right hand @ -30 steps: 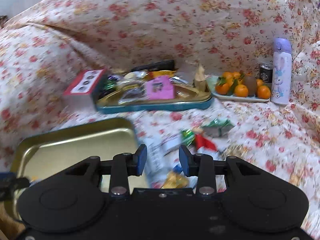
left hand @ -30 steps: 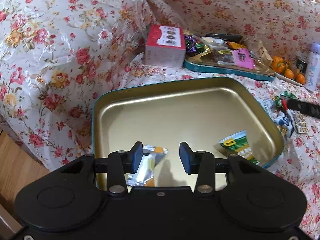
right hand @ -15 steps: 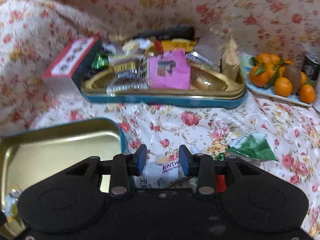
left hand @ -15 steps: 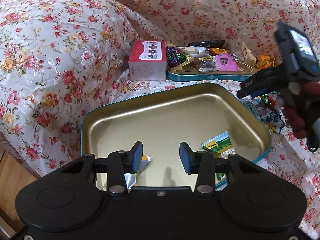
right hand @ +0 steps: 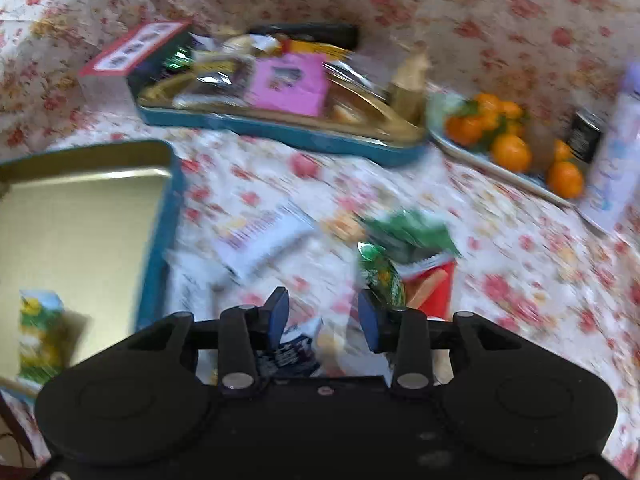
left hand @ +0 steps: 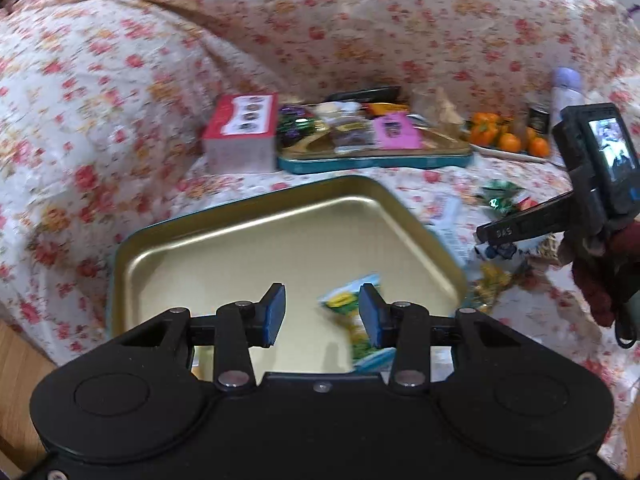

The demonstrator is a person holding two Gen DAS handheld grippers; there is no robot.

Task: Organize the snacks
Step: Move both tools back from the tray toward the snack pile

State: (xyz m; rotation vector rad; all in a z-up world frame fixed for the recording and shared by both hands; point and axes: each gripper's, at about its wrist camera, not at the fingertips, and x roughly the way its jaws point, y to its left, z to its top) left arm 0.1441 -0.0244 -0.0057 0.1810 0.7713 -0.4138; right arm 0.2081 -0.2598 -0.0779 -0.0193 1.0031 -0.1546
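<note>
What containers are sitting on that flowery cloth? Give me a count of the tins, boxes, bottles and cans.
Teal-sided gold tins: 2, the near tin and the far tin
Red box: 1
Lilac bottle: 1
Dark can: 1
Total: 5

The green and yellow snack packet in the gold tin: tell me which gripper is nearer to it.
Left. The left gripper hovers right over the packet inside the gold tin; the right gripper is outside the tin, over loose snacks on the floral cloth.
</note>
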